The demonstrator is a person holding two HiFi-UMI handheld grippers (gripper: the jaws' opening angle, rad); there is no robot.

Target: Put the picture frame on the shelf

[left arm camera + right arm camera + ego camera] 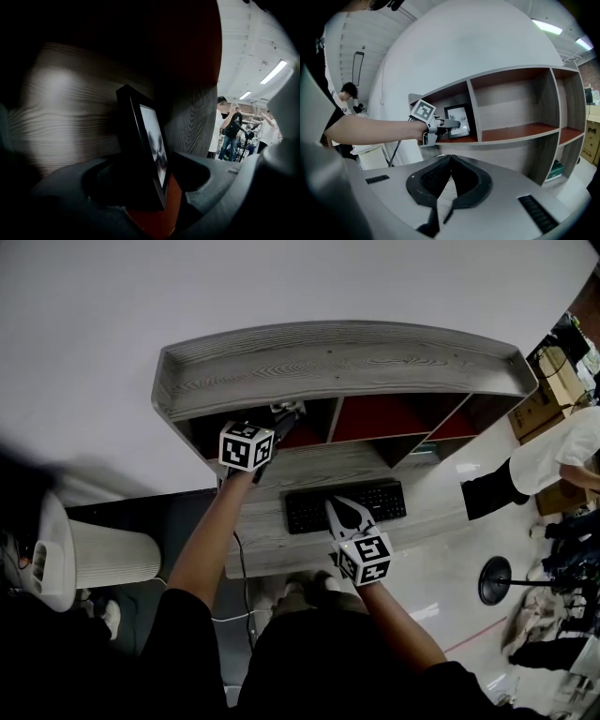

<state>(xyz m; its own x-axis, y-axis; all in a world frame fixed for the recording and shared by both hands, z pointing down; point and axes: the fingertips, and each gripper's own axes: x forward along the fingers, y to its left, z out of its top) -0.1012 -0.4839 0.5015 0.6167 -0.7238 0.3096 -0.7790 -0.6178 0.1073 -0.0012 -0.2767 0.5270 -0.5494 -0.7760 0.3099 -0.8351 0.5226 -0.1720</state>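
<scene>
The black picture frame [151, 140] stands upright on the red floor of the leftmost compartment of the grey wooden shelf [337, 352]. In the right gripper view the picture frame [458, 121] leans back in that compartment of the shelf [511, 136]. My left gripper [150, 180] reaches into it, and its jaws stand on either side of the frame with gaps, open. In the head view the left gripper [289, 412] is under the shelf top and hides the frame. My right gripper [331, 503] hovers over the black keyboard [345, 505], shut and empty, with its tips meeting [450, 157].
The shelf sits on a grey desk [267, 545]. A white ribbed bin [112, 557] stands left of the desk. At the right are cardboard boxes [553, 381], a person in white [558, 456] and a round stand base [494, 579]. The shelf's middle and right compartments hold nothing.
</scene>
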